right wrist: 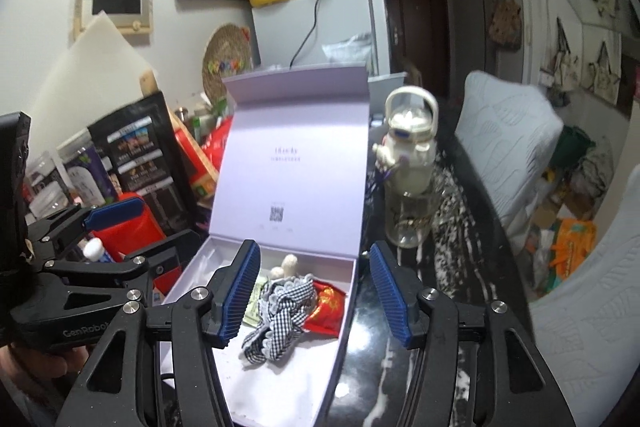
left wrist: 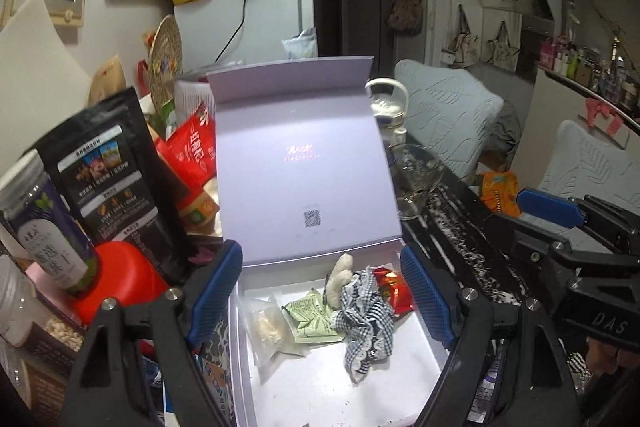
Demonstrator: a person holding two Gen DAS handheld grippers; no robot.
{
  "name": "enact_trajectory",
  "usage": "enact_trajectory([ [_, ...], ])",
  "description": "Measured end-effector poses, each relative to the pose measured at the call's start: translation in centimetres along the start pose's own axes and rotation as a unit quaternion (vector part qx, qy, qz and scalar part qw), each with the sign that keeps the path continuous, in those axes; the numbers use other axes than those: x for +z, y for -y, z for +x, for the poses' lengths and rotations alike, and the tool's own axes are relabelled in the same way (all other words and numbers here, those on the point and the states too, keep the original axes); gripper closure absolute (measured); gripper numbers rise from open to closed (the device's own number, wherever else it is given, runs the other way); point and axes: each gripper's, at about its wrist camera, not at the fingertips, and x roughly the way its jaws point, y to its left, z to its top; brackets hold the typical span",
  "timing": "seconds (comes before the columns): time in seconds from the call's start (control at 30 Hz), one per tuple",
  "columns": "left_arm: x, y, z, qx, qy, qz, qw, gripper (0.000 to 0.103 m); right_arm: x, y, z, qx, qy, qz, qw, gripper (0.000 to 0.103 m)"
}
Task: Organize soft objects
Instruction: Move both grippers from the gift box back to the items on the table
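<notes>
Two released hand-held grippers, left and right, over one box holding five soft items.

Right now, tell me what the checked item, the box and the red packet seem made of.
Checked item: soft woven cloth, lace-trimmed, crumpled.
Box: likely rigid cardboard, matte lilac; the lid stands stiff with creased hinge.
Red packet: probably plastic or foil, glossy and wrinkled.

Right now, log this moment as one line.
left gripper open | right gripper open | checked cloth in box | lid up
</notes>
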Motion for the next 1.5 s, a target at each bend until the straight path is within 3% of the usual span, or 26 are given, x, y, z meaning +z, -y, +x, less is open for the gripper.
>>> enact_trajectory([
  [0.2, -0.1, 1.1, -2.6, -0.032, 0.023, 0.016, 0.9991, 0.021, -0.5, 0.0, -4.7, -0.019, 0.037, -0.004, 0.999, 0.044],
  [0.37, -0.4, 2.6, -4.9, -0.086, 0.034, 0.034, 0.9952, 0.021, -1.7, 0.1, -8.4, -0.051, 0.055, -0.003, 0.997, 0.044],
  [0.77, -2.6, 7.2, -9.7, -0.156, 0.079, 0.085, 0.9809, 0.021, -5.7, 1.0, -14.9, -0.107, 0.059, 0.012, 0.992, 0.042],
  [0.97, -3.7, 9.1, -10.1, -0.201, 0.052, 0.097, 0.9734, 0.021, -8.0, 1.3, -17.2, -0.126, 0.055, 0.027, 0.99, 0.041],
  [1.23, -5.4, 12.2, -10.7, -0.233, 0.04, 0.117, 0.9645, 0.021, -11.5, 2.2, -19.6, -0.145, 0.043, 0.048, 0.987, 0.041],
  [1.5, -8.3, 15.3, -9.9, -0.239, -0.002, 0.131, 0.9621, 0.022, -14.9, 4.0, -20.8, -0.155, 0.028, 0.07, 0.985, 0.041],
])
